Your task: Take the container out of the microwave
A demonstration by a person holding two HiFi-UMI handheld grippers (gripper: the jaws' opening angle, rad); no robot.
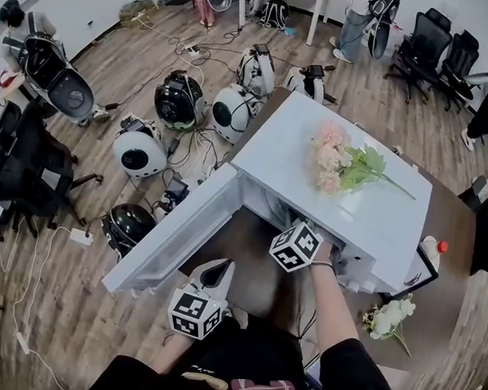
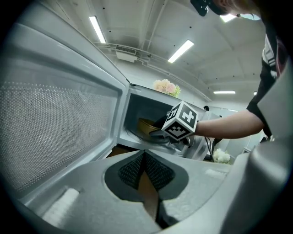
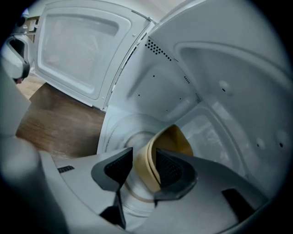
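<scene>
Yellow bowl sits inside the white microwave, low in the middle of the frame, its rim between the wide-open jaws of the right gripper, which I think must squeeze and pull next, while the left gripper hangs shut and empty outside

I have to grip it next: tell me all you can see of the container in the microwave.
The container is a tan, matte, bowl-like dish, plastic by its look, sitting on the turntable inside the open microwave. Its thin wall stands between the right gripper's open jaws, one inside, one outside. Contents cannot be seen.
</scene>
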